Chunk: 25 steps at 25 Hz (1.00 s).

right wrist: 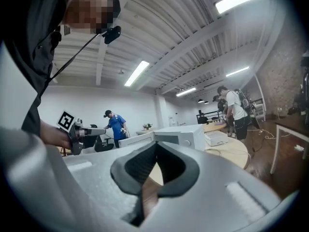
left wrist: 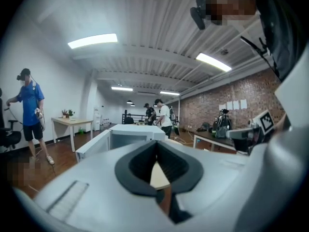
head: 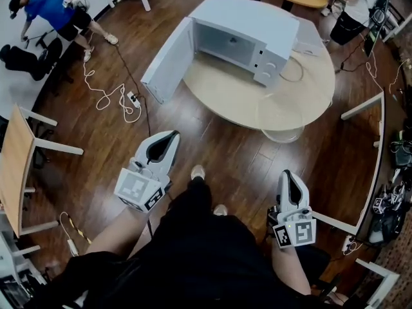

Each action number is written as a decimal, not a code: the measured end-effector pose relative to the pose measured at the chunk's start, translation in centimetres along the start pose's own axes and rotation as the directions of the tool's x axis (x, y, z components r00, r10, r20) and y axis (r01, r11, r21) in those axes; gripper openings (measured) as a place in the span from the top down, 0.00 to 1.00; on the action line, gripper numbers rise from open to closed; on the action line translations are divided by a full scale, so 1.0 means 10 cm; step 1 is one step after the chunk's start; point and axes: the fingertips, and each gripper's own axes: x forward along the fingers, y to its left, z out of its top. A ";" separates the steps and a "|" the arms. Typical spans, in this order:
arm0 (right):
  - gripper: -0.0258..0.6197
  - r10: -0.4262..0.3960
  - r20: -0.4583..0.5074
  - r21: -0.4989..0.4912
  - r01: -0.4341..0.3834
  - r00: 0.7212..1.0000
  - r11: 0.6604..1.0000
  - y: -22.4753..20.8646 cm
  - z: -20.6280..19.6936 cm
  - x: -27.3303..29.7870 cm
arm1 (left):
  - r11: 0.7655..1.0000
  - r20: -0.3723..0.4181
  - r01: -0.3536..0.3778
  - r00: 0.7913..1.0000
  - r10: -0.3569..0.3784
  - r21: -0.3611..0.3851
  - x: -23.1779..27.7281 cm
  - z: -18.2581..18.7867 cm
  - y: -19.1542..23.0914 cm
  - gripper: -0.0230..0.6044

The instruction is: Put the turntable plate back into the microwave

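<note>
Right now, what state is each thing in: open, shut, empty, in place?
Microwave door: swung wide open.
Microwave: cavity looks empty, no plate inside.
Turntable plate: out of the oven, lying flat at the near edge of the round table.
Left claw: shut, holding nothing.
Right claw: shut, holding nothing.

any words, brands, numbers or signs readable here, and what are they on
No text can be read in any view.
Marker cubes: square black-and-white patterns only, no letters.
Microwave control panel: too small to read.
Wall sheets: too blurred to read.
</note>
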 end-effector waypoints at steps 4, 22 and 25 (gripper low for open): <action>0.96 -0.001 -0.012 -0.006 0.001 1.000 1.000 0.06 0.04 0.35 | 0.999 0.025 0.020 0.999 -0.021 0.041 0.21 0.09 0.23 0.97; 0.96 -0.095 0.018 -0.040 0.095 0.995 0.995 0.25 0.31 1.36 | 0.986 0.061 0.165 0.984 -0.165 0.001 1.09 0.24 1.11 0.97; 0.96 -0.114 0.025 -0.045 0.115 0.993 0.992 0.21 0.35 1.39 | 0.978 0.084 0.206 0.975 -0.206 0.009 1.19 0.37 1.01 0.97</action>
